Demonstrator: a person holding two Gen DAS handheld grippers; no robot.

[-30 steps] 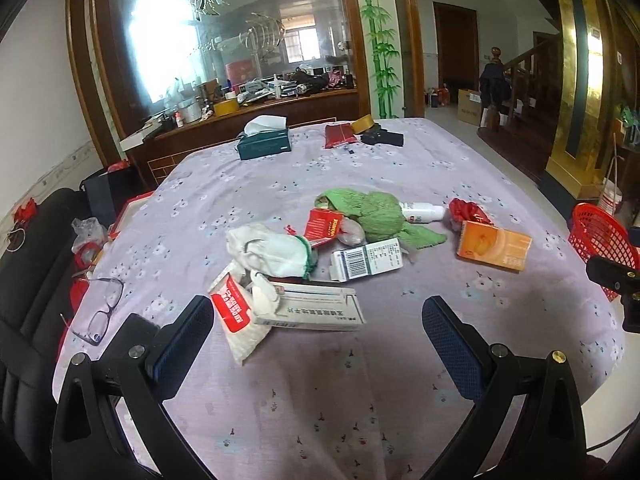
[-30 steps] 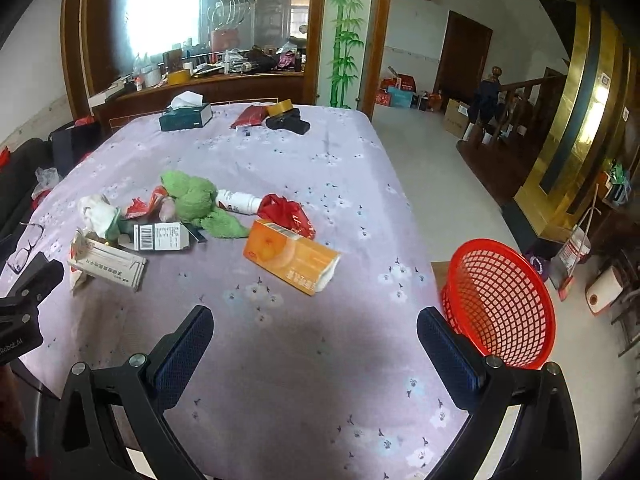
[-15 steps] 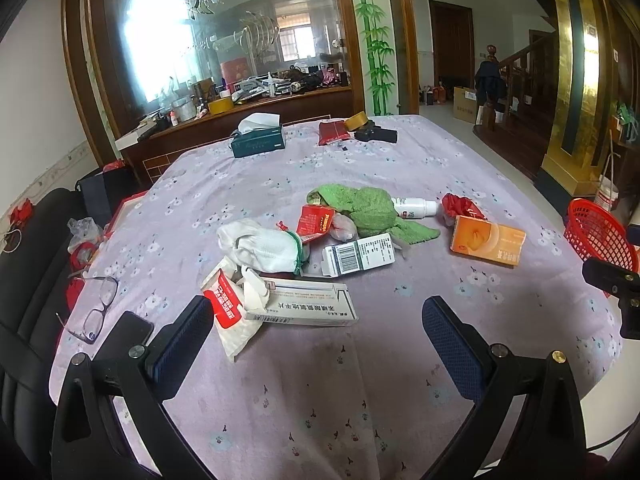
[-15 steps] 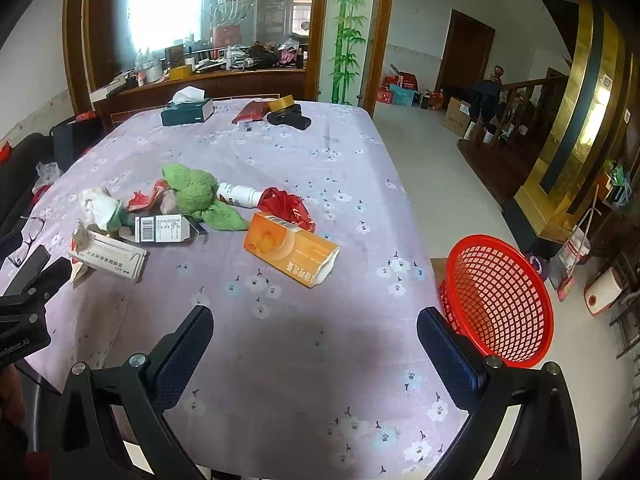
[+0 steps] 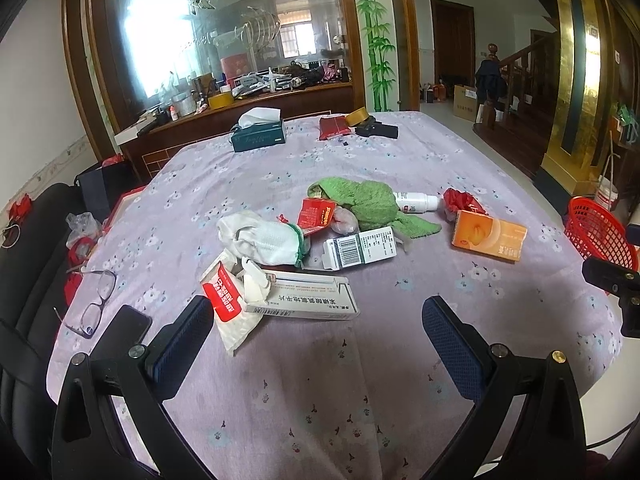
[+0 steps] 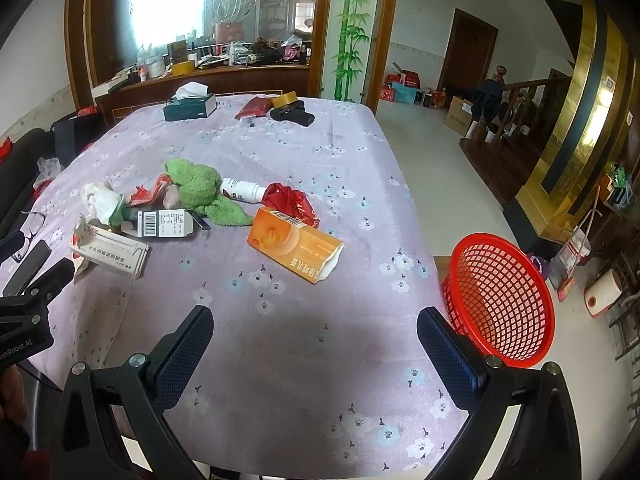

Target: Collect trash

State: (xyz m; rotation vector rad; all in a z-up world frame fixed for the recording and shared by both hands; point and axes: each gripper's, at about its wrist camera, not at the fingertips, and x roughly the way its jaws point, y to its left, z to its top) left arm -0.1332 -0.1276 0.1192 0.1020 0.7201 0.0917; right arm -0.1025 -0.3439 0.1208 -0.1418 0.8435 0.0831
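A: Lilac cloth (image 5: 400, 160) covers the table, trash is bunched mid-table. Landmark = orange box (image 6: 294, 246).

B: What's round it?

A: Red wrapper (image 6: 294, 204) touching its far side. White bottle (image 6: 242, 191) just beyond that, lying flat. Green rag (image 6: 202, 192) left of the box, bottle end against it. Barcode box (image 6: 164, 223) further left, nearer than the rag. Long white box (image 6: 110, 254) left of that again, lying over a red-and-white packet (image 5: 226, 300). White mesh bag (image 5: 264, 240) behind the long box, red carton (image 5: 316, 214) between bag and rag.

B: Basket?

A: Red basket (image 6: 500, 300) right of the orange box, off the table edge, tilted with its mouth toward the camera. Looks empty.

B: Grippers?

A: Left gripper (image 5: 318, 334) spread wide, nothing between the pads, hovering over cloth on the near side of the long box. Right gripper (image 6: 314, 342) also spread wide, nothing held, over bare cloth nearer than the orange box, its right finger (image 6: 448, 356) overlapping the basket in view.

B: Non-trash?

A: Glasses (image 5: 90, 300) and phone (image 5: 124, 330) far left of the orange box at the table edge. Tissue box (image 6: 190, 106), tape roll (image 6: 285, 100), black pouch (image 6: 294, 115) at the far end.
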